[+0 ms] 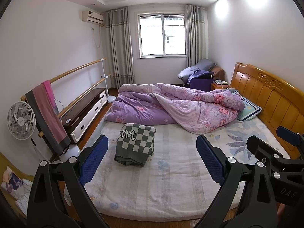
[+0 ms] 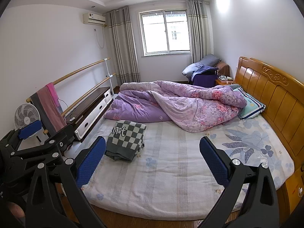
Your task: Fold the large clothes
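Observation:
A folded grey-and-white checkered garment [image 1: 135, 144] lies on the bed's pale sheet [image 1: 171, 180], left of the middle; it also shows in the right wrist view [image 2: 125, 139]. My left gripper [image 1: 152, 163] is open and empty, held above the near part of the bed, short of the garment. My right gripper [image 2: 152, 163] is open and empty too, beside the left one, which shows at the left of the right wrist view [image 2: 30, 131]. The right gripper shows at the right edge of the left wrist view [image 1: 288, 148].
A crumpled purple floral duvet [image 1: 180, 108] lies across the far half of the bed. A pillow [image 1: 248, 110] rests by the wooden headboard [image 1: 269, 98]. A fan [image 1: 20, 121], a rail with towels [image 1: 45, 112] and a low cabinet [image 1: 85, 112] stand left.

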